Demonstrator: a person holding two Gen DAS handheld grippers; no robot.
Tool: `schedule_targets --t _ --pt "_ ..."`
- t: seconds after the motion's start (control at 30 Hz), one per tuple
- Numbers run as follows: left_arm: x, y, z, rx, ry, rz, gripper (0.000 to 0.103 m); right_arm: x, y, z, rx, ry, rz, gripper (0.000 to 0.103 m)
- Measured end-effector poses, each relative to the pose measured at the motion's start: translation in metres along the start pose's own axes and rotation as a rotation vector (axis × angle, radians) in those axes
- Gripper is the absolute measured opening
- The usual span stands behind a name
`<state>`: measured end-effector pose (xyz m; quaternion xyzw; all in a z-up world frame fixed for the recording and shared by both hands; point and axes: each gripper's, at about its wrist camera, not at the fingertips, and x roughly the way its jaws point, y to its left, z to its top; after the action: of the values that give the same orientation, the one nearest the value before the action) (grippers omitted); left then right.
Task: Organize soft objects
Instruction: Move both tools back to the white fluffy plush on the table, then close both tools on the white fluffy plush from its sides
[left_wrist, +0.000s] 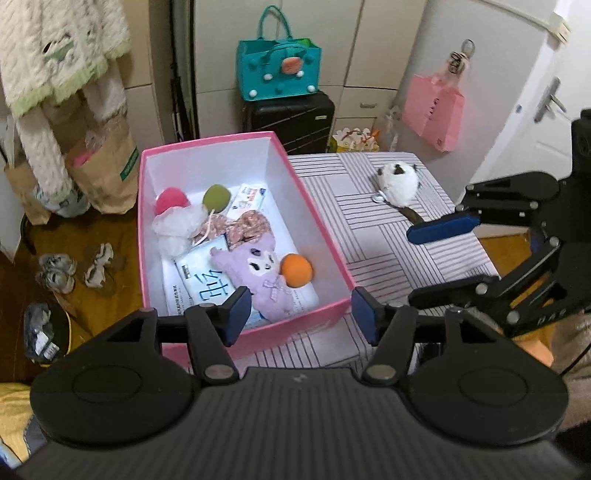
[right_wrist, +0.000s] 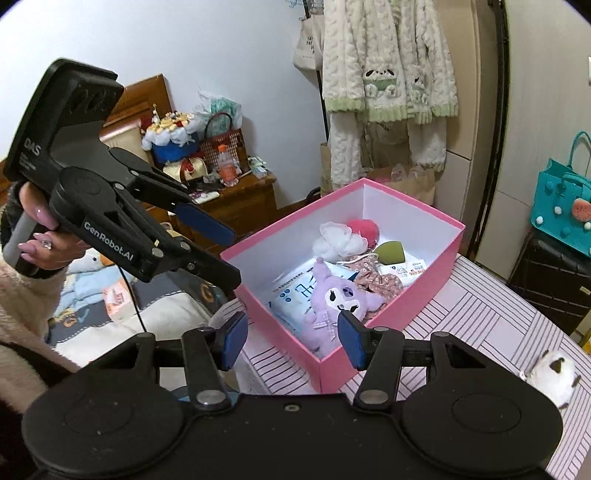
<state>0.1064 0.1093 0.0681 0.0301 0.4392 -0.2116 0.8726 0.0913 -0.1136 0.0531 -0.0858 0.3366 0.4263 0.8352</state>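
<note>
Both hand-held grippers empty, jaws apart: left hand-held gripper (left_wrist: 297, 314), right hand-held gripper (right_wrist: 291, 341). White plush (left_wrist: 399, 182) alone on tabletop (left_wrist: 388, 258), well apart from pink box (left_wrist: 317, 214).

Risk: fluffy plush slips from pads if pinched shallow.

Orange ball (left_wrist: 295, 269) visible only in left view.
</note>
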Motion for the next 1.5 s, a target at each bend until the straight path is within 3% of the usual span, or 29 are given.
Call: schedule_targets --t 0.7,0.9,1.13,1.4,1.5 --pt "0.043 -0.089 0.041 0.136 -0.056 -0.123 0.068 -0.075 -0.063 -0.055 0.051 -0.071 -0.15 0.067" --pt "0.07 -0.103 0.05 0.074 -0.154 -0.163 0.068 -0.081 -0.096 -0.077 0.102 -0.113 -0.192 0.071" --pt "0.118 -0.13 0.056 0.038 -0.154 -0.158 0.068 -0.075 -0.134 -0.105 0.155 -0.139 -0.233 0.075" --pt "0.166 -0.149 0.064 -0.036 -0.182 -0.152 0.068 -0.053 -0.174 -0.136 0.128 -0.143 -0.297 0.075" --pt "0.183 -0.154 0.067 -0.051 -0.193 -0.148 0.068 -0.046 -0.185 -0.146 0.091 -0.16 -0.313 0.081"
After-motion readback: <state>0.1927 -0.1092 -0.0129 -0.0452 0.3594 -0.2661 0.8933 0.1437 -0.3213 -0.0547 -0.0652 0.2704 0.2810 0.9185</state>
